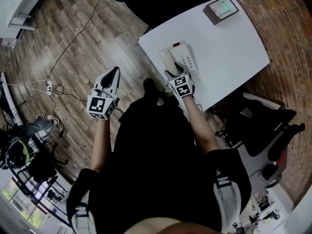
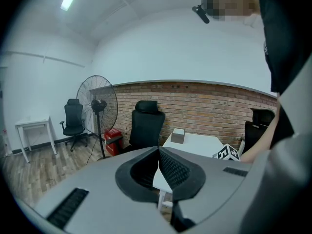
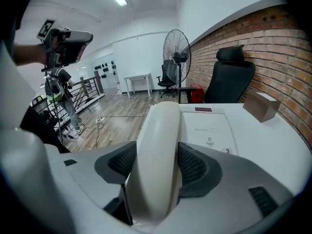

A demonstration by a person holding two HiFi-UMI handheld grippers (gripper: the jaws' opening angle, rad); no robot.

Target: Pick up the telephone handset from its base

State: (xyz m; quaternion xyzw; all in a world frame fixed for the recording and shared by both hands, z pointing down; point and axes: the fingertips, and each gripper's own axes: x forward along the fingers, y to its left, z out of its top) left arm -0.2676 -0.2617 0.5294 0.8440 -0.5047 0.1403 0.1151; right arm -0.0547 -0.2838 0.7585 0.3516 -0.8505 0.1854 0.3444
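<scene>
A cream telephone handset (image 1: 168, 60) lies on its white base (image 1: 185, 57) near the front corner of the white table (image 1: 229, 48). In the right gripper view the handset (image 3: 158, 145) runs straight between the jaws, both ribbed pads rest against its sides, and the base (image 3: 210, 128) with its keypad lies just to the right. My right gripper (image 1: 173, 73) (image 3: 157, 162) is shut on it and points steeply down. My left gripper (image 1: 113, 71) (image 2: 158, 152) hangs over the wooden floor left of the table, its jaws together with nothing in them.
A small box (image 1: 222, 9) (image 3: 262, 105) sits at the table's far corner. A black office chair (image 2: 146, 123) and a standing fan (image 2: 96, 106) stand by the brick wall. Cables and a power strip (image 1: 48, 86) lie on the floor at the left.
</scene>
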